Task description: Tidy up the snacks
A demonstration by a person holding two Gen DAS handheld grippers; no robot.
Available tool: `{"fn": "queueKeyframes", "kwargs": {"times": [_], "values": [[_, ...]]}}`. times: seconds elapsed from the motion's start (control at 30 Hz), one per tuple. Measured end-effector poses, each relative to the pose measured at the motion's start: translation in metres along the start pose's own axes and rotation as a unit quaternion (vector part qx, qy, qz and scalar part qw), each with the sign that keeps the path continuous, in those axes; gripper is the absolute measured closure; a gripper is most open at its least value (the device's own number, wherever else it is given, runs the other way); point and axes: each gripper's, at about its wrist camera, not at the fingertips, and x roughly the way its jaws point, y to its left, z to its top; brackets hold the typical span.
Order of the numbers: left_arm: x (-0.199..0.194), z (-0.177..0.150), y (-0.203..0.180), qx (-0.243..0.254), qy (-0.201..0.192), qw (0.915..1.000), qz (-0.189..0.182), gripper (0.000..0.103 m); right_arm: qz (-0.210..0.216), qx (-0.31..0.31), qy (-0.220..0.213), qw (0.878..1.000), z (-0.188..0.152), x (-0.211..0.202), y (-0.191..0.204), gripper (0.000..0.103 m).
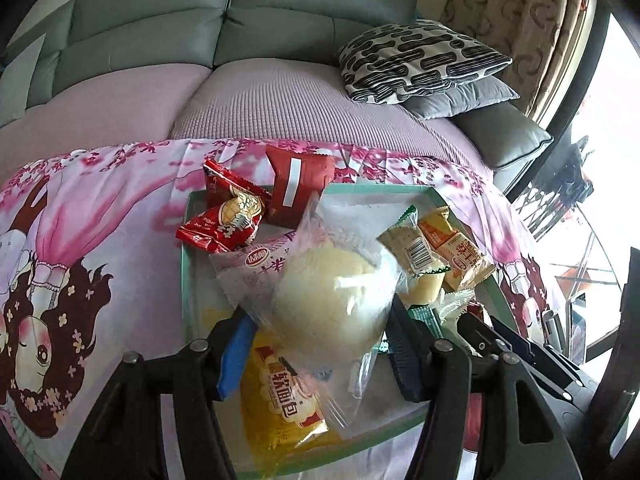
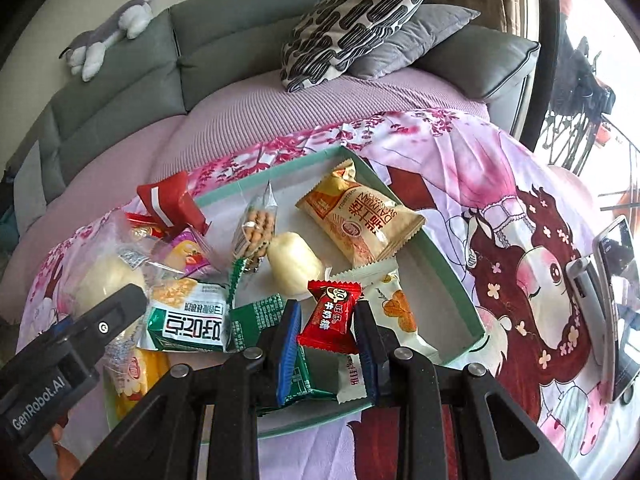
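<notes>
A teal-rimmed tray (image 1: 380, 189) (image 2: 452, 276) on the pink cloth holds several snack packets. My left gripper (image 1: 320, 320) is shut on a clear bag with a pale round bun (image 1: 332, 300), held over the tray; the bun also shows in the right wrist view (image 2: 104, 284). My right gripper (image 2: 328, 320) is shut on a small red candy packet (image 2: 330, 316) above the tray's near side. A tan packet (image 2: 360, 224), a peanut bag (image 2: 258, 228), a green-white packet (image 2: 188, 320) and a yellow bread packet (image 1: 280, 396) lie in the tray.
Red packets (image 1: 228, 212) (image 1: 300, 188) lean over the tray's far left rim. A phone on a stand (image 2: 616, 304) is at the right. A grey sofa with patterned pillows (image 2: 352, 20) and a plush toy (image 2: 108, 32) lies behind.
</notes>
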Motion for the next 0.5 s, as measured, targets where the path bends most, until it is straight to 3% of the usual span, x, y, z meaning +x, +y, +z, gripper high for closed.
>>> {"fn": "queueKeyframes", "kwargs": {"times": [0.2,0.27,0.3,0.33,0.37,0.5], "values": [[-0.015,0.001,0.005,-0.001,-0.01,0.9999,0.01,0.033,0.004,-0.009,0.007,1.0,-0.002,0.002,0.004,0.072],[-0.021,0.001,0.009,-0.004,-0.015,0.9996,0.022,0.033,-0.001,-0.017,0.014,1.0,-0.004,0.003,0.007,0.068],[-0.025,0.001,0.013,-0.007,-0.018,0.9994,0.03,0.032,-0.004,-0.018,0.015,1.0,-0.004,0.004,0.006,0.056],[-0.03,0.0,0.016,-0.011,-0.022,0.999,0.038,0.026,-0.007,-0.017,0.015,1.0,-0.005,0.003,0.006,0.041],[-0.033,0.0,0.019,-0.014,-0.026,0.9986,0.044,0.011,-0.009,-0.016,0.012,1.0,-0.005,0.001,0.005,0.038],[-0.048,-0.002,0.036,-0.024,-0.049,0.9953,0.08,0.007,-0.008,-0.015,0.007,1.0,-0.005,-0.006,0.003,0.037]]}}
